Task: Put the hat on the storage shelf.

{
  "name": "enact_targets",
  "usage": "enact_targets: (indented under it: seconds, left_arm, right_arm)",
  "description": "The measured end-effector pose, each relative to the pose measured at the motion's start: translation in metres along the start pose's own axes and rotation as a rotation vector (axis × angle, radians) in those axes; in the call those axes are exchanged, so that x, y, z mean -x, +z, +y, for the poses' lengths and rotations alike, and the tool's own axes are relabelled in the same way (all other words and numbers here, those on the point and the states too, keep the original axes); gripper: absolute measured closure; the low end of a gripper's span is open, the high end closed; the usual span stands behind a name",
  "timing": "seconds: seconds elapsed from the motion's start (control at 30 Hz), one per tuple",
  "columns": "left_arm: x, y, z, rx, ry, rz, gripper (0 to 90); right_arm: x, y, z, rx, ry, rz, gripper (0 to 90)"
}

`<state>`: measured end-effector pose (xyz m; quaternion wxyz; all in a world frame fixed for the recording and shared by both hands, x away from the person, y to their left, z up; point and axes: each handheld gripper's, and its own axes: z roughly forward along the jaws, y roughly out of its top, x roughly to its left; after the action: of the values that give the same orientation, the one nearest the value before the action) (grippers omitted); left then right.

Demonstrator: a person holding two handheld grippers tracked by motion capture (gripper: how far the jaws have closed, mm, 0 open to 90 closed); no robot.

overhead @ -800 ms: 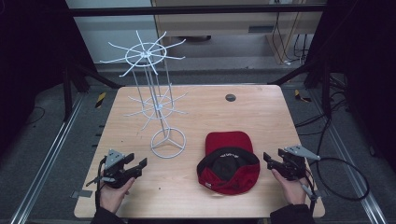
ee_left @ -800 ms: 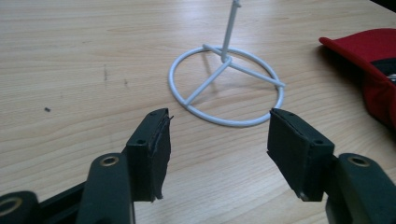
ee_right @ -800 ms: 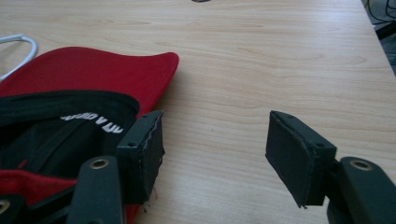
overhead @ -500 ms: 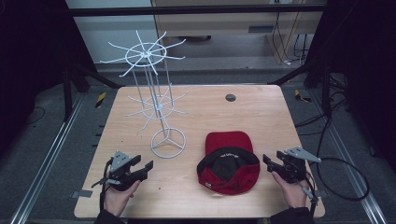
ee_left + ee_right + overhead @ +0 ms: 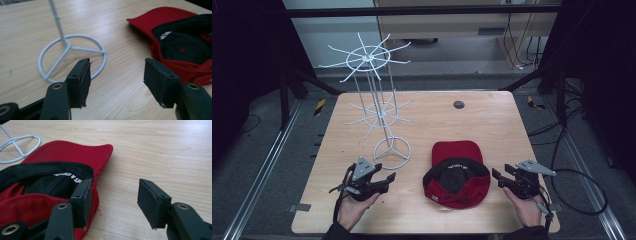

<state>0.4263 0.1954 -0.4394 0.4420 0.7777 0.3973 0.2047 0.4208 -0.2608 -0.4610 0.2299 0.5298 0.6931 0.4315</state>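
The red cap (image 5: 457, 175) lies upside down on the tabletop (image 5: 492, 125) between my 2 hands, its black hollow facing up with nothing in it and its brim pointing toward the white wire rack (image 5: 377, 110), which stands just left of it. My left tongs (image 5: 382, 181) hover low near the rack's ring base, jaws wide apart and gripping nothing, aimed at the bare wood between base and cap. My right tongs (image 5: 498, 178) sit just beside the cap's right edge, jaws also spread and holding nothing, the nearer jaw over the cap's rim; I cannot tell whether it touches the cloth.
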Motion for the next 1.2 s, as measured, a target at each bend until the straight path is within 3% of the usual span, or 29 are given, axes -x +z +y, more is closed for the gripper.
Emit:
enact_targets:
  seconds: [0.1,0.2,0.5,0.77,0.97,1.2]
  left_arm:
    - [0.010,0.005,0.008,0.008,0.010,-0.023,36.4]
    - [0.029,0.016,0.022,-0.003,0.053,-0.047,34.9]
    - [0.072,0.040,0.044,-0.004,0.088,-0.123,36.2]
    - [0.099,0.057,0.053,-0.033,0.102,-0.203,40.8]
    - [0.125,0.074,0.058,-0.064,0.129,-0.240,43.5]
    - [0.144,0.089,0.057,-0.119,0.154,-0.267,46.9]
  right_arm:
    - [0.000,-0.002,0.001,0.014,-0.003,-0.001,45.5]
    - [0.001,-0.002,0.001,0.020,-0.014,-0.012,48.7]
    - [0.004,-0.004,0.004,0.041,-0.021,-0.030,56.8]
    - [0.006,-0.002,0.005,0.027,-0.017,-0.039,58.7]
    - [0.008,-0.002,0.005,0.035,-0.010,-0.039,56.4]
    - [0.012,-0.003,0.005,0.031,-0.010,-0.034,55.2]
